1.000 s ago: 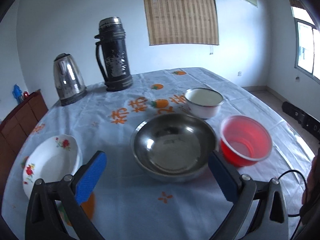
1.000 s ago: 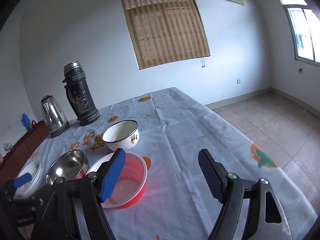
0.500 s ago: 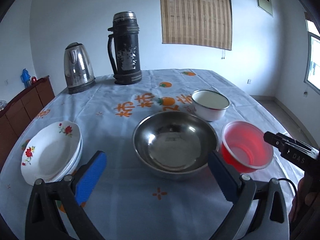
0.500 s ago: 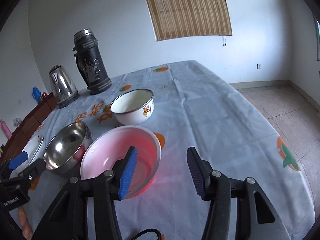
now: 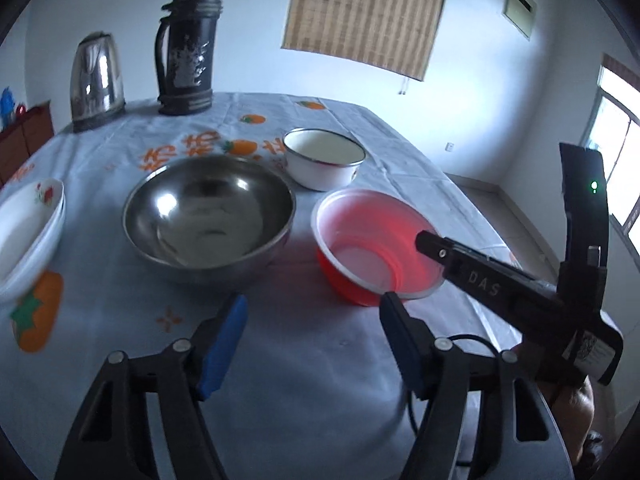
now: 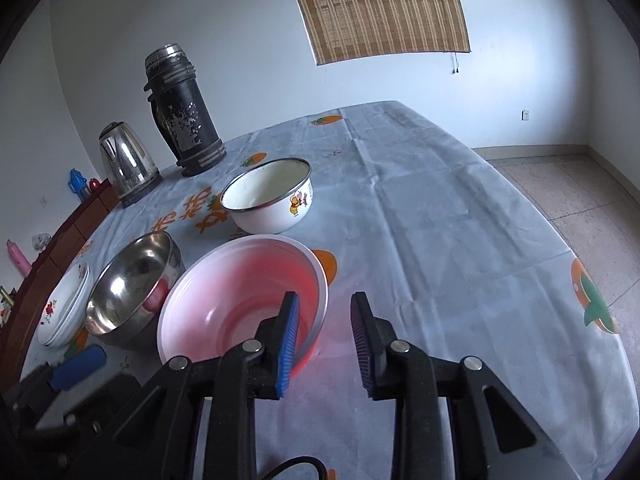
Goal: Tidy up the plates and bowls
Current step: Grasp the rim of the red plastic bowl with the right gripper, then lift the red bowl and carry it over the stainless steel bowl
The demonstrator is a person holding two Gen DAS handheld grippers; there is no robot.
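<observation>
So far nothing nested: I see right gripper [image 6: 324, 340] closing astride red bowl [image 6: 240, 300] rim (no contact yet); left gripper [image 5: 312, 340] closing, empty.

On the table [image 5: 120, 288], plates [image 5: 28, 232], steel bowl [image 5: 208, 216] and plastic bowl [image 5: 376, 240] run left to right, enamel bowl [image 5: 324, 160] behind.

Right claw [image 6: 325, 326]: lowered from beside the red plastic bowl [image 6: 244, 288] to straddle its near rim, jaws closing; left claw [image 5: 312, 320]: narrowed from widest spread, nothing between.
</observation>
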